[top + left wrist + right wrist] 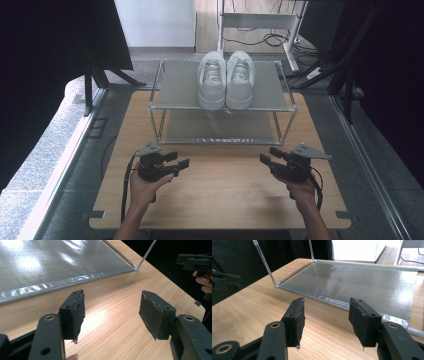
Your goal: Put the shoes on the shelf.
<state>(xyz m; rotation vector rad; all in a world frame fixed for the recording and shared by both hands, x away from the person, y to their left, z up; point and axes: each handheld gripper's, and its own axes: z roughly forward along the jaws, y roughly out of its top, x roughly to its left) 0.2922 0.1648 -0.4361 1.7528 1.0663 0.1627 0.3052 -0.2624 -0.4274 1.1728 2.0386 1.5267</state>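
Your forearms come in from six o'clock, each hand holding a gripper low over the wooden table (225, 195). At seven o'clock your left gripper (181, 164) has its jaws apart with nothing between them; at five o'clock your right gripper (266, 159) is likewise spread and empty. Beyond them, toward twelve o'clock, stands the two-tier rack (170, 100), with the pair of white shoes (226, 80) side by side on its top shelf, well apart from both grippers.
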